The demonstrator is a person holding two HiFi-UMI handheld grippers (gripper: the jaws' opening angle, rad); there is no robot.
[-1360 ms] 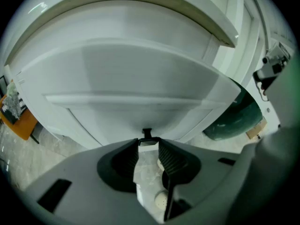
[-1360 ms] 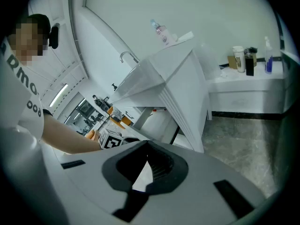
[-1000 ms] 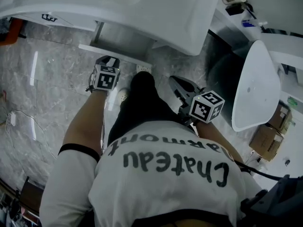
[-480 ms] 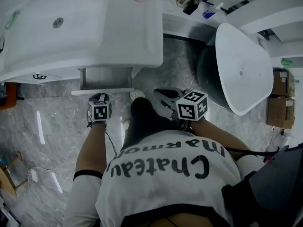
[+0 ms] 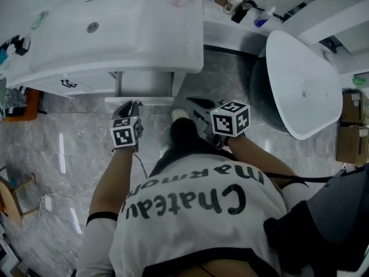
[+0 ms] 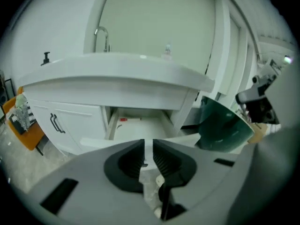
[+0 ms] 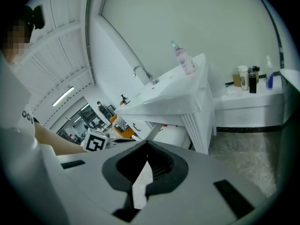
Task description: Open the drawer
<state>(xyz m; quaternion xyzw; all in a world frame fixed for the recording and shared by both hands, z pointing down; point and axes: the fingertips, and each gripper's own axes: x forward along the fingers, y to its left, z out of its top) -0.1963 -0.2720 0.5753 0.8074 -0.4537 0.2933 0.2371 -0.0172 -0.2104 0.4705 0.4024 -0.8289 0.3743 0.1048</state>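
Observation:
The drawer [image 5: 144,86] under the white vanity stands pulled out, its white front panel [image 5: 138,101] toward me. It also shows in the left gripper view, the drawer [image 6: 140,124] open with a small red item at its back. My left gripper [image 5: 134,104] hangs just before the front panel without touching it. Its jaws [image 6: 148,148] are closing to a narrow gap with nothing between them. My right gripper [image 5: 191,103] is held to the right of the drawer, above my leg. In its own view the right gripper [image 7: 147,147] has its tips together, shut on nothing.
The vanity top with sink [image 5: 115,33] overhangs the drawer. A cabinet door with a black handle [image 6: 56,123] is left of it, and an orange seat [image 6: 26,125] further left. A dark round tub with a white lid [image 5: 300,85] stands right. Bottles [image 5: 236,4] sit on a back shelf.
Both grippers have risen, the left one more. The left gripper has come off the drawer's front panel. The drawer stays pulled out.

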